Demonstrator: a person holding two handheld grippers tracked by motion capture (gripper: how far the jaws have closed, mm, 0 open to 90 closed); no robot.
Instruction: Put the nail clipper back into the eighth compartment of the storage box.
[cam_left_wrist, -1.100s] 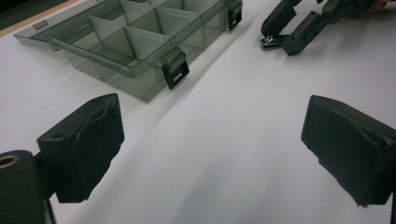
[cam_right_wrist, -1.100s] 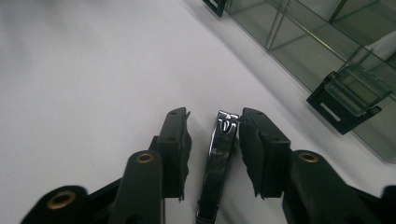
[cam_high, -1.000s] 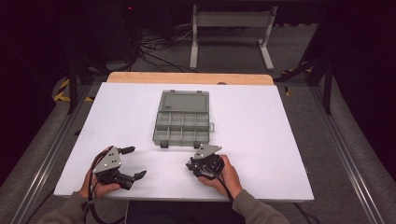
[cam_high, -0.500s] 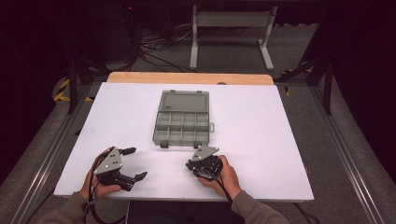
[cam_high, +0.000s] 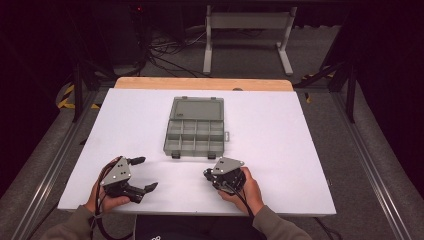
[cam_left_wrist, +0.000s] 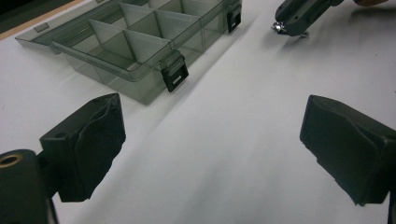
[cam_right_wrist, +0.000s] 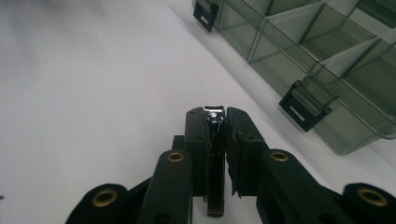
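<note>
Little has shifted over the last second: both hands stay near the bench's (cam_high: 300, 130) near edge, the right claw (cam_high: 209, 174) still pinching a nail clipper (cam_right_wrist: 214, 122) just short of the open compartment box (cam_high: 196, 132) at mid-bench. The left claw (cam_high: 144, 175) stays spread, empty. No readable writing anywhere.

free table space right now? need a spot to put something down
Bare white table right of the open grey compartment box, and left of it to the table's left edge. A bare strip lies between the box and the wooden far edge. Crowded: near edge, where the left gripper and right gripper sit close before the box.
</note>
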